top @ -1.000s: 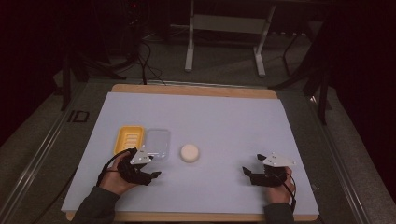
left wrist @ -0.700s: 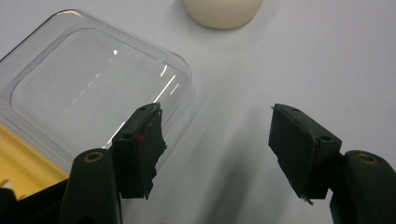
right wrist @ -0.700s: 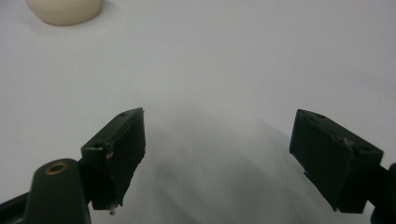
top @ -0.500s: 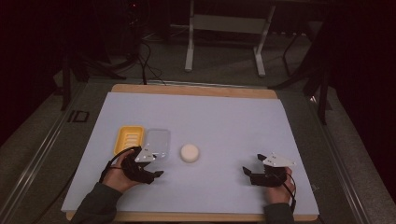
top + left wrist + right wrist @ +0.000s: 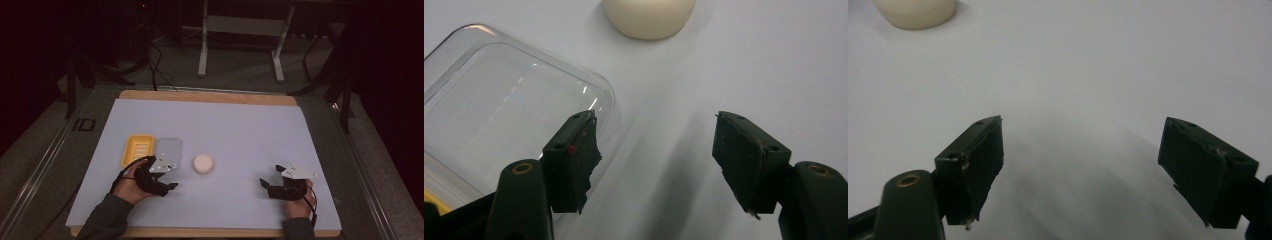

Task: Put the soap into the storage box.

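A cream round soap bar (image 5: 203,164) lies on the pale mat, left of centre. Left of it sit a clear plastic lid (image 5: 169,150) and a yellow soap dish (image 5: 138,150), side by side. My left gripper (image 5: 171,177) hovers open just in front of the lid, nothing between its jaws. In the left gripper view the lid (image 5: 499,115) lies by the left jaw and the soap (image 5: 649,17) is ahead at the top. My right gripper (image 5: 265,186) rests open at the front right. Its own view has the soap (image 5: 915,12) far off at top left.
The pale mat (image 5: 240,130) covers a wooden table (image 5: 200,96). A metal stand's legs (image 5: 240,45) and cables stand on the floor behind the table. Bare mat stretches between the two grippers and across the far half.
My left hand has crept slightly right and forward, closer to the lid's near edge. The right gripper has stayed put.
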Tool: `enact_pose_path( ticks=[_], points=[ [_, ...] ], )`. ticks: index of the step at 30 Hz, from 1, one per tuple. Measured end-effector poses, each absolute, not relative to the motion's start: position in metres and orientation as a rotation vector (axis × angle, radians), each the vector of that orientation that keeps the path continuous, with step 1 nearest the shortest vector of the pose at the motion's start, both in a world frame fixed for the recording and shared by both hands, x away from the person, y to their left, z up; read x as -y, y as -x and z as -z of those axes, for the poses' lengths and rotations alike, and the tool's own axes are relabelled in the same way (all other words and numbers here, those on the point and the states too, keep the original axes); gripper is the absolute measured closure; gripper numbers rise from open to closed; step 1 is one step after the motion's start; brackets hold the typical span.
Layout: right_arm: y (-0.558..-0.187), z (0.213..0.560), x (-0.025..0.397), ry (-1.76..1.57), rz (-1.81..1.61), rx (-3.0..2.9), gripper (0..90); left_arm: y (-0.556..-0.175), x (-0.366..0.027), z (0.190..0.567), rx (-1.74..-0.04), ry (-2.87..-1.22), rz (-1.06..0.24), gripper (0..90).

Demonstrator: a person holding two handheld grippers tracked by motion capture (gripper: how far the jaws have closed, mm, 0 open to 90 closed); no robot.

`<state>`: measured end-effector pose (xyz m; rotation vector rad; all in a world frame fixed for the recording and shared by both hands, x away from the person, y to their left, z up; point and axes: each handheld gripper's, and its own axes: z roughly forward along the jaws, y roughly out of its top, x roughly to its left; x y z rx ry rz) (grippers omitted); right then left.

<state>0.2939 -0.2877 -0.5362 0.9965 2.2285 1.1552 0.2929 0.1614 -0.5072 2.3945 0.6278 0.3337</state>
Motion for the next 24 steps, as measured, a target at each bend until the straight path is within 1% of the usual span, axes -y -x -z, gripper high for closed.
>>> enact_pose_path(
  ticks=[24],
  points=[
    [-0.2937,0.5362,0.2874,-0.996,-1.152,-2.23,18.1,-0.3018,-0.1552,0.4986,-0.606,-2.415,-0.343,34.4]
  ],
)
